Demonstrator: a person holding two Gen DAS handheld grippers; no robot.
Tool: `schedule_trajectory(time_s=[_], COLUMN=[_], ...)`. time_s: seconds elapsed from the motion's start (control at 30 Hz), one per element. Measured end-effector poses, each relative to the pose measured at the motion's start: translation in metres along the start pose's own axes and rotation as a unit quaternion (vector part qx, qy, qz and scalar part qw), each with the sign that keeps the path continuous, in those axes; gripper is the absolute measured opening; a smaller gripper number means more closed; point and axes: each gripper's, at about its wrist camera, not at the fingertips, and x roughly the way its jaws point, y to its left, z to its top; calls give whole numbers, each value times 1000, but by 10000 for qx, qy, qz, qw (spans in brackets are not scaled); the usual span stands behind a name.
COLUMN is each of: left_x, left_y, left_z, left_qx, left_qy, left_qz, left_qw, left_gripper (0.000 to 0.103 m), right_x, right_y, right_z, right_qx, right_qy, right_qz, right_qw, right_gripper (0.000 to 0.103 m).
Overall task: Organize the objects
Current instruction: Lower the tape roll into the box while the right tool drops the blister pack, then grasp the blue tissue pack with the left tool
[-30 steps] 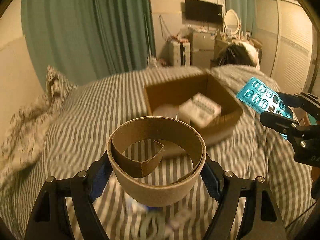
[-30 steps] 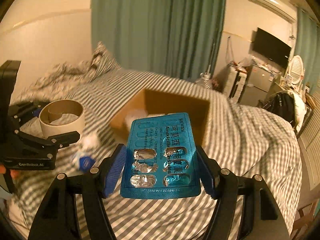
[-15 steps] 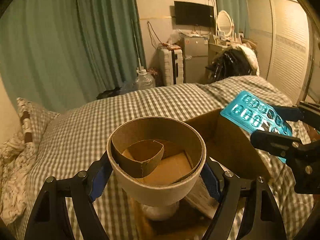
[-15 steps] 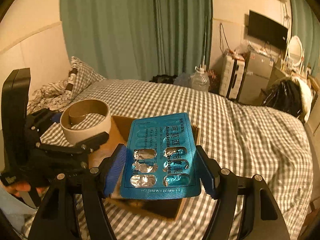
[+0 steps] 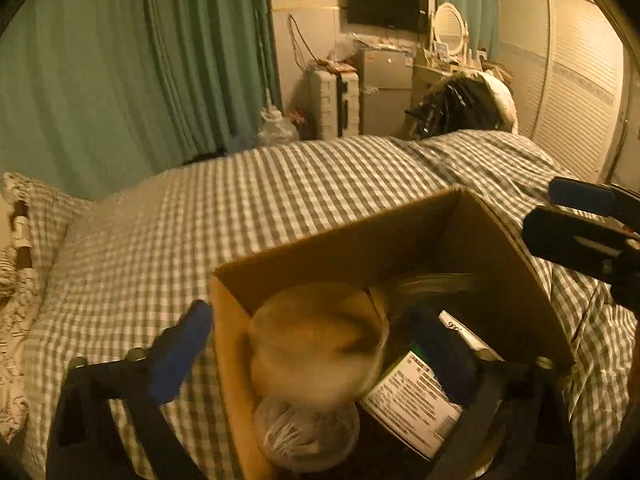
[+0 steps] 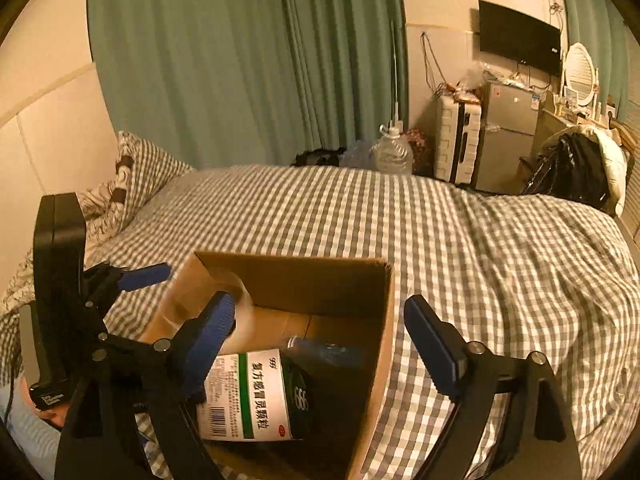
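Note:
An open cardboard box (image 5: 516,280) sits on the checked bed. My left gripper (image 5: 316,344) is open just above its left end. The cardboard tape roll (image 5: 316,340), blurred, is inside the box below it. My right gripper (image 6: 320,332) is open and empty over the box (image 6: 384,320). The blue blister pack (image 6: 324,350) lies in the box, dim and partly hidden. A white and green medicine box (image 6: 256,396) lies beside it, also in the left wrist view (image 5: 412,400). A clear round object (image 5: 304,432) is under the roll.
The checked duvet (image 6: 460,240) spreads around the box. A pillow (image 6: 140,176) lies at the far left by the wall. Green curtains, a water jug (image 6: 392,152), a suitcase, a small fridge and a TV stand beyond the bed.
Both grippers opened over the box. The tape roll dropped from the left one and the blister pack from the right one into the box.

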Motion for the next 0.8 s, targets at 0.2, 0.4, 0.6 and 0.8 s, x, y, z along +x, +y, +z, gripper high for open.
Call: schedule_trajectory(time_s=[0.2,0.4,0.6,0.8], left_x=[-60,-141,-217,-265], left_y=[2,8,19,23], left_z=[6,3,-21,-62], left_qx=[-26,-134,-222,-139], left_qy=[-321,-739,-1031,-1085], left_qz=[189,269,265,386], left_qw=[9993,9968,9941,9933], left_gripper=[103,103,103,103], right_x=[-57,-135,-203,-236], right_y=[21,47,77,109], right_z=[4,4,-7,-39], right_qx=[-269,-515,-757,-964], right_qy=[-292,-672,-1080,-1163], right_qz=[-177,-432,-653,-731], right_qw=[9991,9955,9891,9858], right_gripper=[87,90,99,103])
